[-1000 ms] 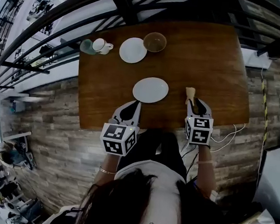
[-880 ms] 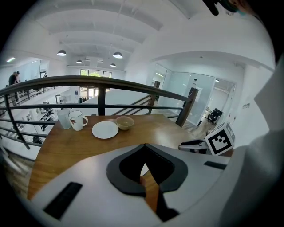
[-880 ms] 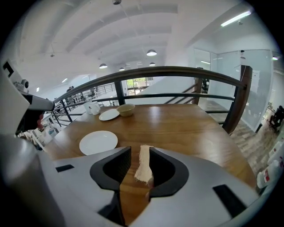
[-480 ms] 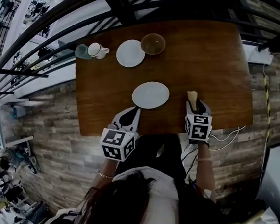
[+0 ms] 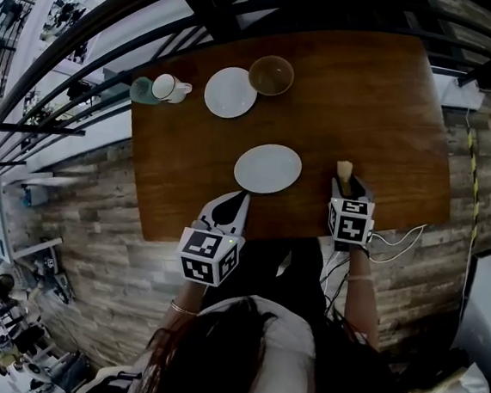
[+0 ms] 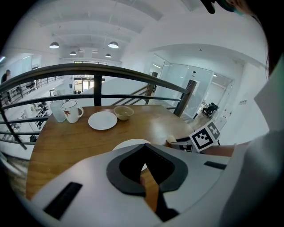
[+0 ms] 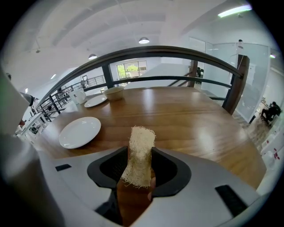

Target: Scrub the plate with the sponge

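A white plate (image 5: 268,168) (image 7: 80,131) lies on the brown wooden table (image 5: 383,110), close to its near edge. A pale, fibrous sponge (image 5: 344,170) (image 7: 140,153) stands on end to the plate's right. My right gripper (image 5: 348,186) (image 7: 140,155) is around it. Its jaws have just been opening and stand wide, with the sponge between them and no firm pinch visible. My left gripper (image 5: 235,197) (image 6: 143,147) is shut and empty. It hovers at the table's near edge, just short of the plate (image 6: 131,142).
At the table's far side are a second white plate (image 5: 230,91), a brown bowl (image 5: 270,74), a white mug (image 5: 166,87) and a glass (image 5: 142,91). A dark railing (image 5: 212,7) runs behind the table. Cables (image 5: 397,240) hang off the near right edge.
My right gripper has come down and forward over the sponge, so less of the sponge sticks out ahead of it. My left gripper has sunk a little toward the table edge.
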A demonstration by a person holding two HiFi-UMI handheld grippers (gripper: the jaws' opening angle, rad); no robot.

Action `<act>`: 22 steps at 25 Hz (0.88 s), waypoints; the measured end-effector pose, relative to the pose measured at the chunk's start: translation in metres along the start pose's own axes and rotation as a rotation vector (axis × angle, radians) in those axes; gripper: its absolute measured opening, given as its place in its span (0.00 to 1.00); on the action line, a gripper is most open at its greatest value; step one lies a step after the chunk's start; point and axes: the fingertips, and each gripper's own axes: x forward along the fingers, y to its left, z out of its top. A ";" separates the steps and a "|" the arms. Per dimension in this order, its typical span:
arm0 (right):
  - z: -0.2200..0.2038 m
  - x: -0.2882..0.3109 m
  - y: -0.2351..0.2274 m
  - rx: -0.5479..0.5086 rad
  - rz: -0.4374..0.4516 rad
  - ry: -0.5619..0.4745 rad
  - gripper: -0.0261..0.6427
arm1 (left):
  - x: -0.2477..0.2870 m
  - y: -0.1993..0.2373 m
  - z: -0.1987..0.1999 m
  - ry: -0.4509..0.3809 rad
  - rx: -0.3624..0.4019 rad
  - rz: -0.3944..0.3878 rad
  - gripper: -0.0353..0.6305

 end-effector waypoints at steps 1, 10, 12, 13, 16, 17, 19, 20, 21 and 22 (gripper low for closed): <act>-0.001 0.001 -0.001 -0.003 -0.006 0.003 0.31 | 0.001 0.000 -0.001 0.002 0.000 -0.002 0.06; -0.007 -0.004 0.001 -0.030 -0.045 0.017 0.21 | 0.002 0.007 -0.006 0.007 -0.010 -0.022 0.06; -0.005 -0.007 0.003 -0.033 -0.048 0.010 0.20 | 0.001 0.010 -0.007 0.007 -0.011 -0.025 0.06; -0.003 -0.008 0.003 -0.034 -0.050 0.006 0.20 | 0.002 0.011 -0.008 0.007 -0.010 -0.026 0.06; 0.002 -0.015 0.003 -0.038 -0.058 -0.004 0.20 | 0.003 0.013 -0.010 0.008 -0.004 -0.027 0.06; 0.003 -0.017 0.004 -0.040 -0.061 -0.005 0.19 | 0.002 0.014 -0.010 0.008 -0.005 -0.029 0.06; 0.006 -0.021 0.008 -0.045 -0.067 -0.006 0.19 | 0.000 0.018 -0.011 0.006 -0.014 -0.034 0.06; 0.007 -0.023 0.011 -0.049 -0.068 -0.007 0.19 | -0.002 0.020 -0.012 0.004 -0.020 -0.036 0.06; 0.009 -0.025 0.015 -0.052 -0.067 -0.009 0.19 | -0.004 0.023 -0.012 0.002 -0.025 -0.038 0.06; 0.012 -0.026 0.019 -0.055 -0.064 -0.012 0.19 | -0.005 0.025 -0.013 0.000 -0.029 -0.038 0.06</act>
